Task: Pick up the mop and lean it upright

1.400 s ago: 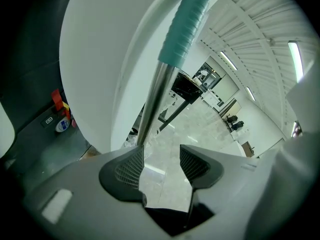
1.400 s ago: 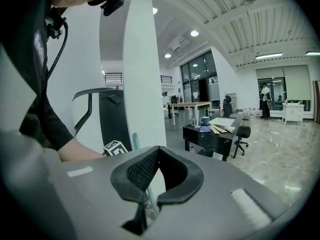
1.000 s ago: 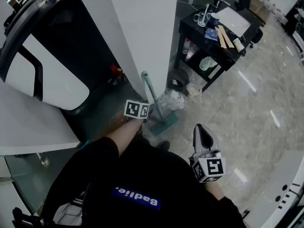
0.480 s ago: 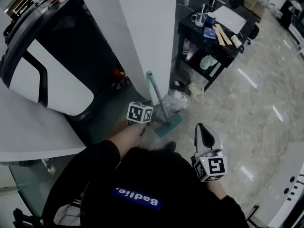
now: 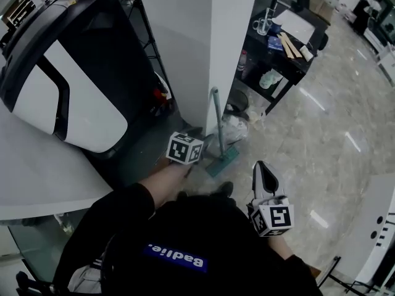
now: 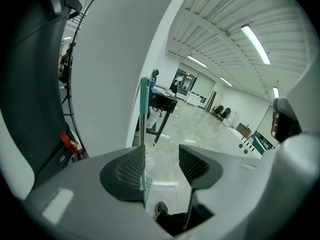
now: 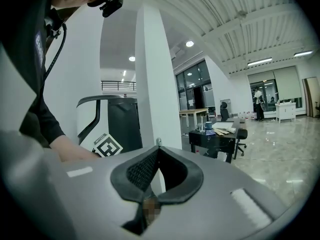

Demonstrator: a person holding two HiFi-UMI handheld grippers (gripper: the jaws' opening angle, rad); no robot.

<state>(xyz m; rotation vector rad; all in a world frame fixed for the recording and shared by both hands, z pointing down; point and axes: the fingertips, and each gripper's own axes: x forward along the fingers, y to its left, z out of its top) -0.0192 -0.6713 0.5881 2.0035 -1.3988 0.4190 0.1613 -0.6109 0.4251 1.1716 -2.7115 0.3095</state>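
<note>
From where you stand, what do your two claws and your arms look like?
Both the left claw and right claw are pale grey shells with dark ribbed pads. Each carries a white cube printed with black squares. The sleeves are black.

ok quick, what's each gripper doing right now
Left gripper: open, mop handle against one of its fingers, not clamped.
Right gripper: shut, empty.

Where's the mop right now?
In the head view the mop stands upright near the middle, by the corner of the white pillar, with the black cart to its right. The open left gripper is right at its handle.
</note>
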